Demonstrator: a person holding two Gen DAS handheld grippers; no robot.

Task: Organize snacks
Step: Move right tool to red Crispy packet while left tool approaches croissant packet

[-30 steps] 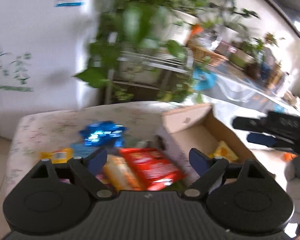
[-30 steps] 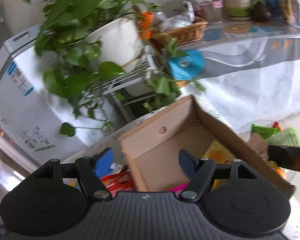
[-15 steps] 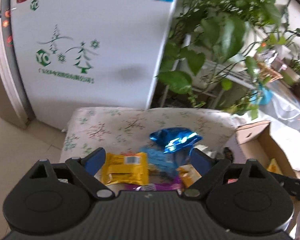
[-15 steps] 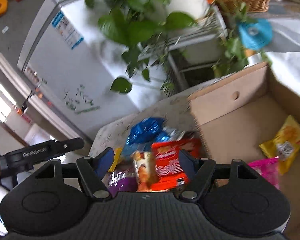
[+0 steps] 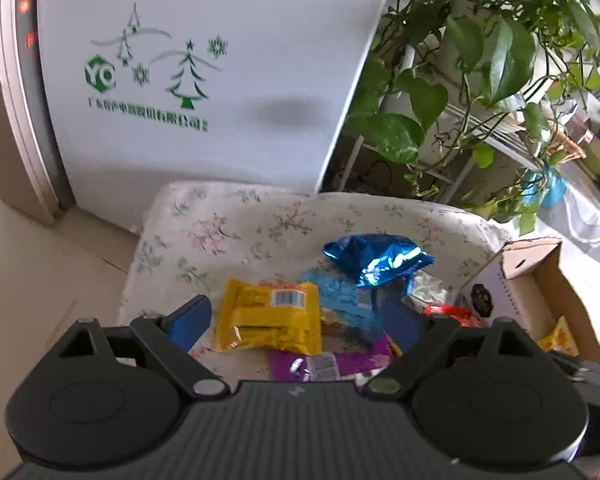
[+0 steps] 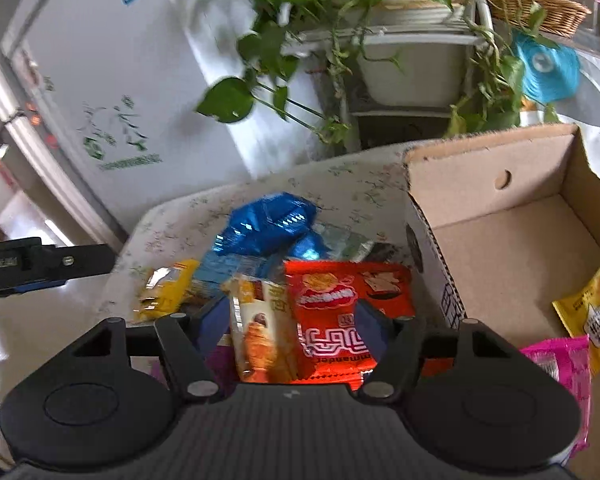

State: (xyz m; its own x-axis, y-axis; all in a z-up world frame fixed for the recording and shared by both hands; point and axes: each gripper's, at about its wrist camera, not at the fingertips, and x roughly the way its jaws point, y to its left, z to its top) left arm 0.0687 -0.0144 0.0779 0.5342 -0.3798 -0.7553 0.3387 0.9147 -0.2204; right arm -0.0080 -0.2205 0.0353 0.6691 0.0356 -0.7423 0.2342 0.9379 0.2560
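A pile of snack packets lies on a floral-cloth table point(image 5: 228, 232). In the left wrist view my left gripper point(image 5: 300, 316) is open above a yellow packet point(image 5: 270, 316), with a blue foil bag point(image 5: 376, 258) and a purple packet point(image 5: 332, 362) nearby. In the right wrist view my right gripper point(image 6: 292, 320) is open over a red packet point(image 6: 336, 312) and a tan packet point(image 6: 260, 328). A cardboard box point(image 6: 496, 184) at the right holds a yellow packet point(image 6: 592, 304) and a pink packet point(image 6: 560, 364).
A white fridge point(image 5: 204, 80) stands behind the table. A potted plant on a wire rack point(image 6: 380, 40) hangs over the back edge. The left gripper shows in the right wrist view point(image 6: 40, 264) at the far left. Tiled floor lies left of the table.
Both grippers swung left, away from the box and toward the snack pile. The left one now faces the yellow packet, the right one the red and tan packets.
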